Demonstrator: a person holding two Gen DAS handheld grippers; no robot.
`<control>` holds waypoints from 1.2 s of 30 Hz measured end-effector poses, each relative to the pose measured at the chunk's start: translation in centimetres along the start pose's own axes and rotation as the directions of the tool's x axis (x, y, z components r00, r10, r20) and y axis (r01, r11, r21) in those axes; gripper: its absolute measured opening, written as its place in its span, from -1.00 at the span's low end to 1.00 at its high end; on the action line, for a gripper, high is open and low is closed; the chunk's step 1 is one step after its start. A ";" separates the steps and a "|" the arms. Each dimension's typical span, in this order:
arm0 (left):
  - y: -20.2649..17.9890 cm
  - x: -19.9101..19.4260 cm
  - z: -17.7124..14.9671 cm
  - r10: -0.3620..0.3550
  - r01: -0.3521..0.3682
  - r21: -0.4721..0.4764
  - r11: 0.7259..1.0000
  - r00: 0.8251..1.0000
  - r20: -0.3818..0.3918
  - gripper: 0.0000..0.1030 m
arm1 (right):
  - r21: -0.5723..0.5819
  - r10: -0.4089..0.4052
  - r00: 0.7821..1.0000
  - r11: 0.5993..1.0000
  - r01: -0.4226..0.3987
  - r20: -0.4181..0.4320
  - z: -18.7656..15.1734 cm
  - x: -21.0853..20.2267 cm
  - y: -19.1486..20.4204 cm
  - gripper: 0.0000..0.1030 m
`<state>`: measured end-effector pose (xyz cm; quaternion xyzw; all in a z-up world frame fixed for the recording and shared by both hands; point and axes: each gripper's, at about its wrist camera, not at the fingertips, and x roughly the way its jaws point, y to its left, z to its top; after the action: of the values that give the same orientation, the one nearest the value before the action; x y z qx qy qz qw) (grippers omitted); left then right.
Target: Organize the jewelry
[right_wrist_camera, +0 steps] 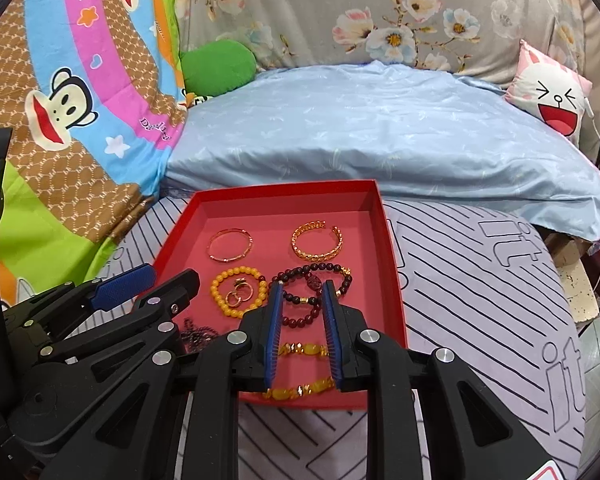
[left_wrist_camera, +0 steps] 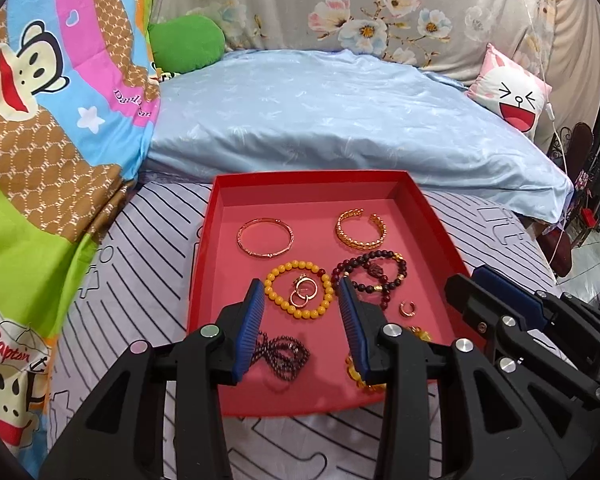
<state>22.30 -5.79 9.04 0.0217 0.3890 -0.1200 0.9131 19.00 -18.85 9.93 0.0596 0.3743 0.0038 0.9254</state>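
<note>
Striped bedsheet [right_wrist_camera: 480,280], red tray [right_wrist_camera: 384,216], blue pillow [right_wrist_camera: 380,132]

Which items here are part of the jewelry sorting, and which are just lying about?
Job: red tray, gold bangle, gold cuff, yellow bead bracelet, dark bead bracelet, rings.
Lying about: green cushion, cartoon pillow, blue quilt.

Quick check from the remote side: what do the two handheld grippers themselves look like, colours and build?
Both match. The left gripper and right gripper have matte black plastic frames with triangular cut-outs and round silver pivot bolts. Each finger carries a blue ribbed pad, finely grooved on its inner face. No cables, sleeves or hands show. A red-and-white marking sits at the right wrist view's bottom edge, too cut off to read.
</note>
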 end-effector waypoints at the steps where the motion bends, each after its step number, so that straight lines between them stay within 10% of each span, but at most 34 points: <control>1: 0.0 -0.4 -0.1 0.000 0.000 0.000 1.000 1.000 0.001 -0.29 | 0.000 0.000 1.000 1.000 0.000 0.004 -0.2 -0.6 0.1 -0.60; 36: -0.4 -7.1 -8.7 0.051 -0.052 -0.014 0.999 0.998 -0.036 0.08 | -0.019 -0.062 0.998 0.998 0.062 -0.002 -8.9 -7.7 1.5 -0.60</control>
<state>11.38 -3.56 8.07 0.0273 0.4056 -0.0931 0.9089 7.39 -16.76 9.10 0.0394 0.3771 -0.0213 0.9251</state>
